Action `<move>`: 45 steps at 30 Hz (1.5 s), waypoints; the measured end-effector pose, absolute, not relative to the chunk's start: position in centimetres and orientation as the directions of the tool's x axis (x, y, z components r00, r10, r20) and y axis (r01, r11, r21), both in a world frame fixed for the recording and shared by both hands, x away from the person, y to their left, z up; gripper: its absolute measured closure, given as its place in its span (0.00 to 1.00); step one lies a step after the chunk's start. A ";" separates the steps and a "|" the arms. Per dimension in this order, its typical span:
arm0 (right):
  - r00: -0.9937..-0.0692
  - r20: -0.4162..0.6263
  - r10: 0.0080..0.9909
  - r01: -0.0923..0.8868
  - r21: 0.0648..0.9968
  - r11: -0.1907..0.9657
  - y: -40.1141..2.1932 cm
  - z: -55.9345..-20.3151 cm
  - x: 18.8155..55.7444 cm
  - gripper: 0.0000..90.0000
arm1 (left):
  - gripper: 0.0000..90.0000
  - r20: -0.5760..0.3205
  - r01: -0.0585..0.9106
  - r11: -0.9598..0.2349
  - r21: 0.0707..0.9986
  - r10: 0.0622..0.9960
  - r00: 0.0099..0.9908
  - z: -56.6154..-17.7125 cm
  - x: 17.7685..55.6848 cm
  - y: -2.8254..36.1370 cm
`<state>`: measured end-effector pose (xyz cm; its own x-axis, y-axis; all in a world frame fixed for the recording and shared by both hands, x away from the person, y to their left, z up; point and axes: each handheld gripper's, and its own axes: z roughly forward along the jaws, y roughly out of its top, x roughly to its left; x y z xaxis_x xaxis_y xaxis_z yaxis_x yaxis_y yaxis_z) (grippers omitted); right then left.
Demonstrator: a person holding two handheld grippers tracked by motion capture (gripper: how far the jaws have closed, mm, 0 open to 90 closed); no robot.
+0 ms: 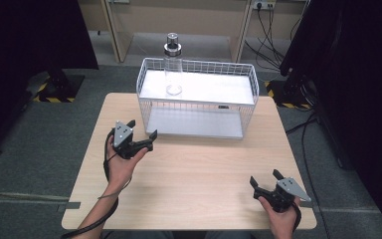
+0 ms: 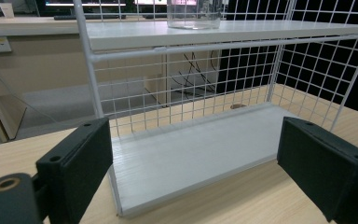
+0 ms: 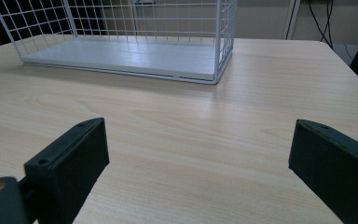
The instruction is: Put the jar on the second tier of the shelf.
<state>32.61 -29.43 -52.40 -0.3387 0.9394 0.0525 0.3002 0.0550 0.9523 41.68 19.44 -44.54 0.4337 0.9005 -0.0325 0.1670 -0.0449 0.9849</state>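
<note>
A white wire rack (image 1: 197, 102) with two white shelves stands at the far middle of the wooden table (image 1: 194, 169). On its upper shelf stands a clear bottle (image 1: 172, 64) with a black and silver cap; its glass base (image 2: 194, 14) appears in the left gripper view. My left gripper (image 1: 143, 131) is open and empty, close to the rack's left front corner, and looks into the lower shelf (image 2: 191, 154). Open and empty as well, my right gripper (image 1: 264, 178) rests low near the table's front right; the rack's lower shelf (image 3: 126, 56) lies farther off ahead of it.
Dark cabinets (image 1: 30, 35) flank the table on both sides. Cables (image 1: 271, 30) trail on the floor behind the rack at the right. Bare wood spreads between the two grippers.
</note>
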 end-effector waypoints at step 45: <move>-0.338 0.051 0.940 0.299 0.953 0.056 -29.4 -52.4 32.6 0.06 | 0.11 -0.066 0.241 -0.045 0.970 0.899 0.433 -48.8 37.3 22.5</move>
<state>32.58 -29.40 -52.40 -0.3376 0.9399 0.0505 0.2986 0.0561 0.9527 37.35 22.53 -48.77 0.4332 0.8989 -0.0658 0.2407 -0.0450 0.9696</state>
